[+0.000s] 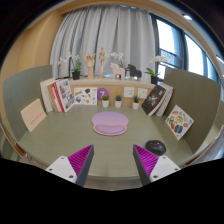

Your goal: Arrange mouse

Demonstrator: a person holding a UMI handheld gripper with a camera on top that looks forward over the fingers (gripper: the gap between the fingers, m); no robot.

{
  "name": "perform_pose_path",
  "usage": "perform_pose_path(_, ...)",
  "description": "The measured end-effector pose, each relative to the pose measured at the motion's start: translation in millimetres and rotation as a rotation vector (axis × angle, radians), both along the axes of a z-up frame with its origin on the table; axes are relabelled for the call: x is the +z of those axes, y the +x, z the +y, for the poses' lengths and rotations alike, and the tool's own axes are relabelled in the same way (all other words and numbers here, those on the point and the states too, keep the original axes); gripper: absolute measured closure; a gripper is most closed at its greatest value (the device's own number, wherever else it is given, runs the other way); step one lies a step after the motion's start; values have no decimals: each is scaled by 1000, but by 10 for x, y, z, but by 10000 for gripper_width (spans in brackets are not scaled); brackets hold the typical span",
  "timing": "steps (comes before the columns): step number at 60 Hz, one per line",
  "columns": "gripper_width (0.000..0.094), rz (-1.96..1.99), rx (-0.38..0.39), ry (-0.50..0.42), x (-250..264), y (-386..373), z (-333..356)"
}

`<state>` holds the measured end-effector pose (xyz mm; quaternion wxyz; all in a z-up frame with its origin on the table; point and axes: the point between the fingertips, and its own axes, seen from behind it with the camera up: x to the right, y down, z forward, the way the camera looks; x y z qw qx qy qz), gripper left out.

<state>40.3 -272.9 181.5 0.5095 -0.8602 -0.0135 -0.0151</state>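
From behind the tongs, their two pink pads stand wide apart with nothing between them, hovering over the grey-green bench. The black mouse lies on the bench just beyond the right finger, too small to tell which way it points. Farther ahead sits a round lilac pad, with books propped behind.

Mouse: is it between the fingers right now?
No. The mouse lies on the table just beyond the right finger, outside the open gap of the gripper.
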Motion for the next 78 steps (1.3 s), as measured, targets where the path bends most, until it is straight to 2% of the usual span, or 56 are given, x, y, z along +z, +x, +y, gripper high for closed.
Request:
perform_pose_path(12,151,-20,-10,-145,-971,801,-141)
perform_pose_path(15,152,-53,-20,-159,-1497,955,-321)
perform_pose_path(22,151,-92,-31,-172,-1722,1486,-211)
perform_pose_path(29,153,-92,-44,-202,-1865,1935,46)
perform_pose_path(34,154,-60,-24,-196,-1885,2071,292)
perform_pose_path(46,152,-21,22,-205,-1903,2227,850)
perform_pose_path(60,173,31,36,-227,-1938,2350,1272)
perform_pose_path(66,283,50,35,-237,-1945,2370,1392)
perform_pose_path(69,388,50,34,-239,-1949,2387,1433)
perform_pose_path(78,434,62,6,-248,-1951,2417,1459)
